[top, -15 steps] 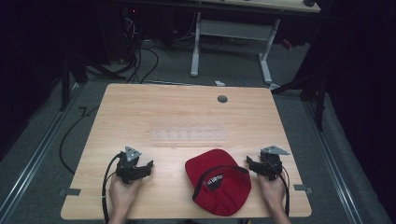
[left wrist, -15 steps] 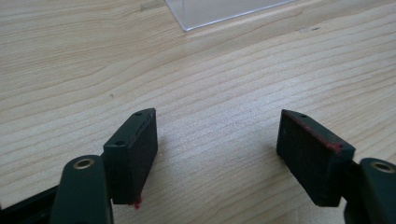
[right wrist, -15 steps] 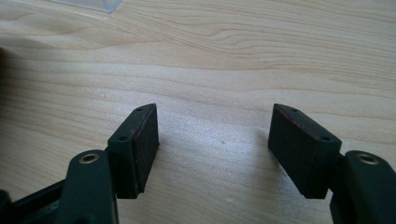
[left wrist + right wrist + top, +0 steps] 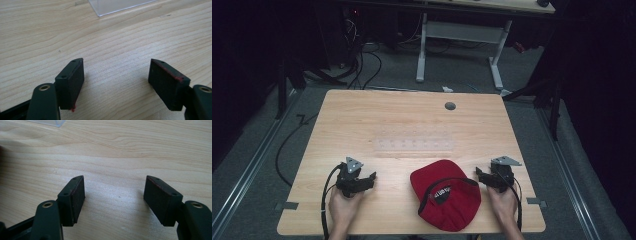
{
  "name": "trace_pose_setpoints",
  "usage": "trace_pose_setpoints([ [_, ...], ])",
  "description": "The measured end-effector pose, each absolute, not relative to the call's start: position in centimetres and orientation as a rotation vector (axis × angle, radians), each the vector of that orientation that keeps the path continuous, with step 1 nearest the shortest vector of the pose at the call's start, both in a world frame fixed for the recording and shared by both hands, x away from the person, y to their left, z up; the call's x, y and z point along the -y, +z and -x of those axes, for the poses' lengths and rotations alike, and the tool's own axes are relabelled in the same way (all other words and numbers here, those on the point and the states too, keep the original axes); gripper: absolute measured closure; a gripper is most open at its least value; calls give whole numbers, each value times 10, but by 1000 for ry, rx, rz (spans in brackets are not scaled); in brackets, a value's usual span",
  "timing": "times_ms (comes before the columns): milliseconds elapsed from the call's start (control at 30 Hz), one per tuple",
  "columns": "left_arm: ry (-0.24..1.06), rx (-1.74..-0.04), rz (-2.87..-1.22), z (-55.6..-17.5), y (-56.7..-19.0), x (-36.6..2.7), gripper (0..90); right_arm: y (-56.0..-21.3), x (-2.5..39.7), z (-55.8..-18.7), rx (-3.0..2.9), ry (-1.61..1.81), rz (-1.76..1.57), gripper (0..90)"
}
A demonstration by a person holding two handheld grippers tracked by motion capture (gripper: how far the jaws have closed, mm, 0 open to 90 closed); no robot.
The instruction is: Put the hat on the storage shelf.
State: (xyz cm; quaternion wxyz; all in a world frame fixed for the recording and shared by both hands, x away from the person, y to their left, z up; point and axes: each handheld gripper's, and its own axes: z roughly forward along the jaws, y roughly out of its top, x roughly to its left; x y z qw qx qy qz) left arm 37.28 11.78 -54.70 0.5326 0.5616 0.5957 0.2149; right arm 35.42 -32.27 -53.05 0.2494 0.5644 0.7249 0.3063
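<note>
A red cap [image 4: 444, 200] with a black-edged brim and a dark logo lies on the wooden table [image 4: 412, 125] near its front edge. My left gripper [image 4: 368, 181] rests on the table to the left of the cap, a hand's width away from it. Its jaws point toward the cap. In the left gripper view the left gripper [image 4: 116, 65] is open over bare wood. My right gripper [image 4: 480, 177] sits just right of the cap, close to its edge. In the right gripper view the right gripper [image 4: 115, 178] is open with nothing between its pads.
A clear plastic strip [image 4: 417, 145] lies flat across the middle of the table; its corner [image 4: 120, 6] shows ahead of the left jaws. A round cable hole [image 4: 450, 106] sits near the far edge. Cables and desk legs [image 4: 422, 50] stand on the floor behind.
</note>
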Motion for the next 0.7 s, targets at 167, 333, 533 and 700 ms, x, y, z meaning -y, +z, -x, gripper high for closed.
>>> trace_pose_setpoints([
  [167, 511, -1420, -1340, -373, -547, -118, 288, -531, 324, -356, -1968, 835, -1542, 336],
  [333, 510, -1420, -1340, -373, -547, -118, 286, -530, 325, -356, -1961, 834, -1552, 336],
  [533, 510, -1420, -1340, -373, -547, -118, 286, -530, 330, -356, -1938, 859, -1584, 353],
  [700, 510, -1420, -1340, -373, -547, -118, 286, -529, 334, -353, -1925, 870, -1599, 368],
])
